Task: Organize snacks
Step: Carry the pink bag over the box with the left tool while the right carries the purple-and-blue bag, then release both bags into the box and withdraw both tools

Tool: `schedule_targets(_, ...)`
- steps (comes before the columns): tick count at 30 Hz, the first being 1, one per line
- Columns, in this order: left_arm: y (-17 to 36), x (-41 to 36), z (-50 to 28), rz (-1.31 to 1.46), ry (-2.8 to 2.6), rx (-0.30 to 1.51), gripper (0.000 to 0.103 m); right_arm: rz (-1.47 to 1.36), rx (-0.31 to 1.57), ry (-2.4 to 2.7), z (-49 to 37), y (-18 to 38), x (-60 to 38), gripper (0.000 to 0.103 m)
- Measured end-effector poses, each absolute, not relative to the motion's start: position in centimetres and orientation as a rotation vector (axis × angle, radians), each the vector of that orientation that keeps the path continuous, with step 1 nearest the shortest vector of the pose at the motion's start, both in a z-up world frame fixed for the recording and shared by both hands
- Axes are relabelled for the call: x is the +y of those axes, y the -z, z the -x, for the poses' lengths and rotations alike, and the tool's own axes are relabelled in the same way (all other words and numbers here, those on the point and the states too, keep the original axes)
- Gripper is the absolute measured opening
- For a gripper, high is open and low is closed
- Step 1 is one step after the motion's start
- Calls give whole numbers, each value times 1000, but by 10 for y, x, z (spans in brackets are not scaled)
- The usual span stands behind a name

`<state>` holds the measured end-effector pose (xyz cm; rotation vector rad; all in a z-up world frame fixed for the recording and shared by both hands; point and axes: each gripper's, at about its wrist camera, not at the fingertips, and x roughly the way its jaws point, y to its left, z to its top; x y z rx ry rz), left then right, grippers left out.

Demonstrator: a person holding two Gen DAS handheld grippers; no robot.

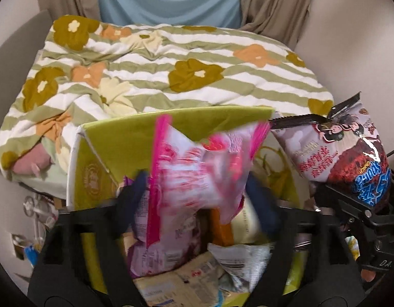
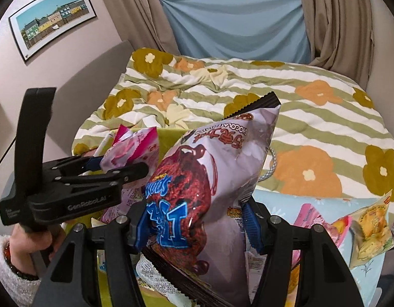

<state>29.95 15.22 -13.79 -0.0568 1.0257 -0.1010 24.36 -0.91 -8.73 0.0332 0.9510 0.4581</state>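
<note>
Snack packs both in hand. Your left gripper (image 1: 197,189) is clamped on the pink-and-white crinkly plastic snack bag (image 1: 199,168), centre of the left view, above the yellow-green cardboard box (image 1: 115,138) of packets. Your right gripper (image 2: 194,227) pinches the white foil chocolate-snack bag (image 2: 209,179), centre of the right view. Both bags look light, puffy, slippery, with crushable contents; judge the flat seam edge the safer hold.
</note>
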Motion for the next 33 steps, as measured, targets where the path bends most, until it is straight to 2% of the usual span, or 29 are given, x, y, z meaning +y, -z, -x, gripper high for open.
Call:
schedule_targets(1, 137, 154, -297, 59, 98, 1013, 103, -34, 955, -453, -244, 89, -9, 57)
schedule_targets(17, 134, 184, -222, 148, 21, 1014, 103, -25, 991, -498, -245, 91, 13, 57)
schedule_targets(26, 139, 199, -203, 162, -18, 1018, 103, -18, 1025, -519, -268, 114, 42, 60)
schedule_targets(27, 141, 199, -201, 168, -21, 1021, 103, -28, 1023, -515, -270, 115, 42, 64)
schedule_targets(28, 143, 200, -200, 176, -21, 1026, 103, -33, 1019, -510, -270, 116, 41, 80)
schedule_targets(30, 146, 199, -196, 183, -24, 1033, 103, -48, 997, -507, -268, 114, 38, 103)
schedule_targets(33, 149, 199, -191, 203, -32, 1045, 103, -83, 970, -539, -260, 108, 32, 103)
